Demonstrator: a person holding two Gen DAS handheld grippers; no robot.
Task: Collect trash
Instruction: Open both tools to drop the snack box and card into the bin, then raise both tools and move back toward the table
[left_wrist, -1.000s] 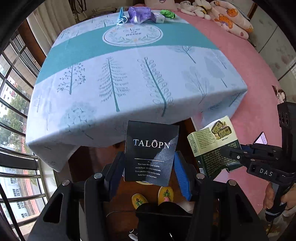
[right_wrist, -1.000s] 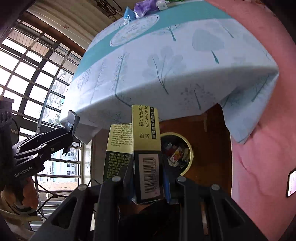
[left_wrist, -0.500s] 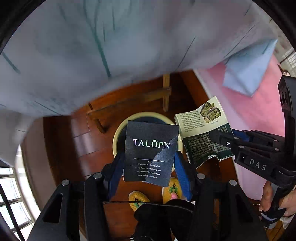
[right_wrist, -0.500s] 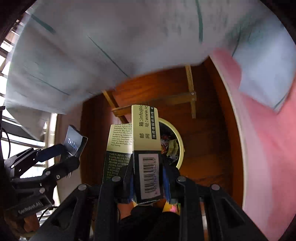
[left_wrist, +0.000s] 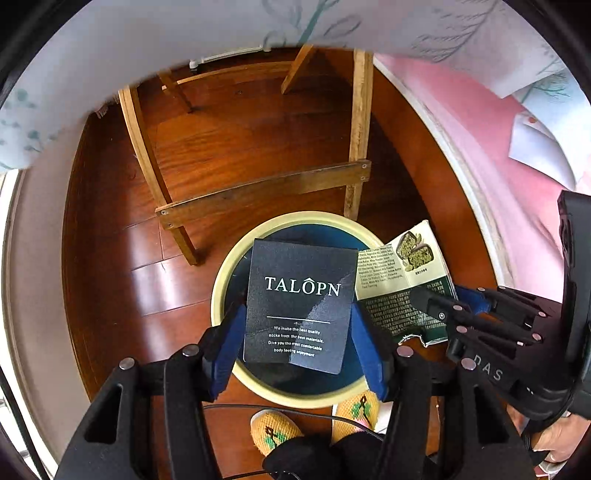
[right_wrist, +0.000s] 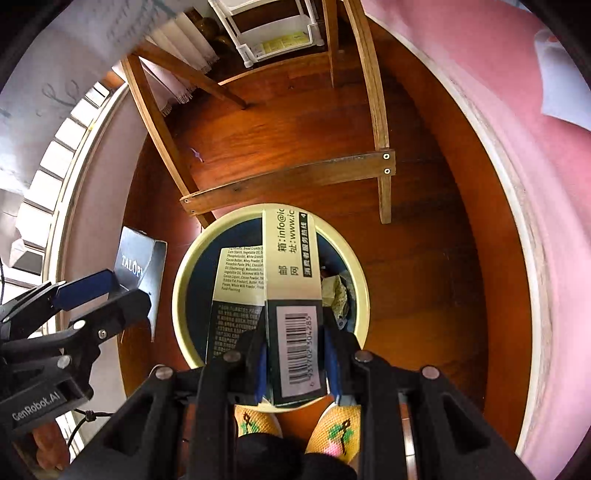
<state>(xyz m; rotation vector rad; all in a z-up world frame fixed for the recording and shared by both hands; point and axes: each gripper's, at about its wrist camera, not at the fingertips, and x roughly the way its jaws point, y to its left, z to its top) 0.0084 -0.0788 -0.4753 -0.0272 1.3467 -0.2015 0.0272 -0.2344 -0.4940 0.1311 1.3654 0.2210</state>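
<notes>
My left gripper (left_wrist: 297, 332) is shut on a black TALOPN card box (left_wrist: 299, 302) and holds it over the round cream-rimmed trash bin (left_wrist: 221, 273) on the floor. My right gripper (right_wrist: 295, 354) is shut on a green and cream food box (right_wrist: 288, 280) with a barcode, held above the same bin (right_wrist: 181, 280). Some wrappers (right_wrist: 338, 291) lie inside the bin. Each gripper shows in the other's view: the right one (left_wrist: 472, 314) beside the food box (left_wrist: 406, 273), the left one (right_wrist: 96, 295) with the black box (right_wrist: 138, 266).
The bin stands on a dark wooden floor (left_wrist: 240, 140) before wooden table legs and a crossbar (left_wrist: 266, 188). The tablecloth (left_wrist: 147, 33) hangs above. A pink carpet (right_wrist: 535, 147) lies to the right. The person's yellow slippers (right_wrist: 332, 432) stand just behind the bin.
Both grippers have tipped down from the tabletop to the floor. The bin has come to lie directly under both held boxes. Both grips are unchanged.
</notes>
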